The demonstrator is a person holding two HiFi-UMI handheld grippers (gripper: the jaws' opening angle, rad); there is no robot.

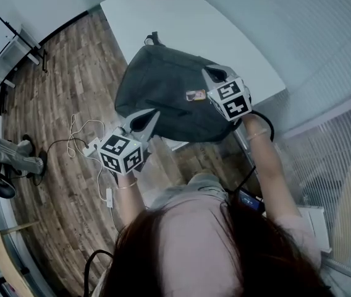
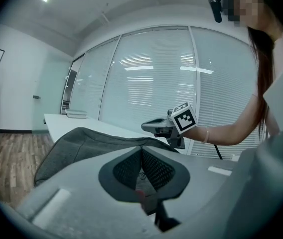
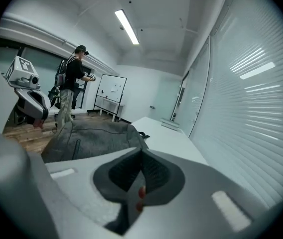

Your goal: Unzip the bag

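Dark grey bag lies on near end of white table, lower part drooping over edge. Left gripper by bag's near left edge, jaws pressed together, nothing between. Right gripper over bag's right side (close to small label), jaws likewise clenched, empty

A dark grey fabric backpack lies flat on the white worktop. One side hangs over the edge. A black carry loop is at its far end and a small tag near the front.
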